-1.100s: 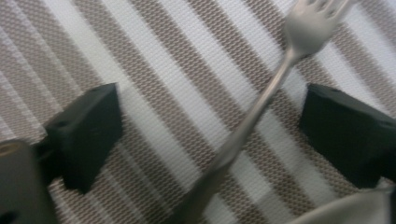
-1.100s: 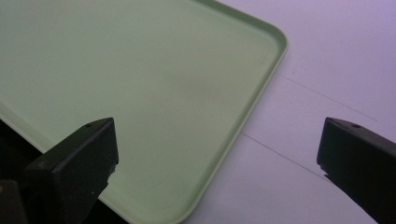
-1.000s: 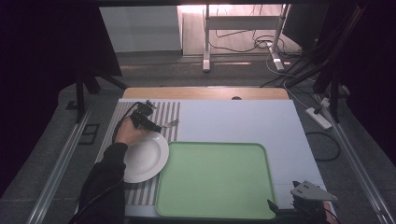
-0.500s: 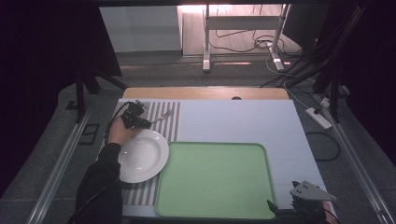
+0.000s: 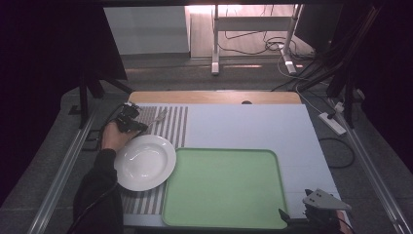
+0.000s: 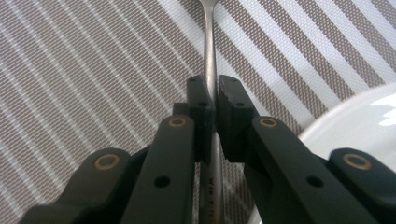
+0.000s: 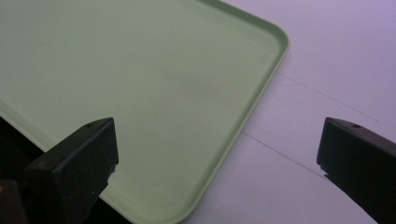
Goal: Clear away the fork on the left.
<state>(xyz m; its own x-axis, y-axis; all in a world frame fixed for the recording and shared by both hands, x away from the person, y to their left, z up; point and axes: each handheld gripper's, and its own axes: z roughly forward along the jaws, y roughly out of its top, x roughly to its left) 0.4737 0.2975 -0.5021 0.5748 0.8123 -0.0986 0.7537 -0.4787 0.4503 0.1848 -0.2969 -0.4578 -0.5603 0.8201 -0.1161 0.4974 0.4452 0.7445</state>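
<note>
The left gripper (image 6: 210, 100) pinches the handle of a metal fork (image 6: 209, 51) lying on the striped placemat (image 6: 84, 84), beside the white plate (image 5: 144, 162). The right gripper (image 7: 219, 154) has its jaws spread wide over the corner of the green tray (image 7: 140, 84)

Grey floor (image 5: 243, 78) surrounds the table (image 5: 253, 126). A white stand (image 5: 253, 29) and loose cables (image 5: 263, 46) occupy the lit far area. Side zones are dark.

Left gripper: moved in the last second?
Yes. The left gripper has shifted toward the table's left edge, away from the white plate, and is shut on the fork handle.
</note>
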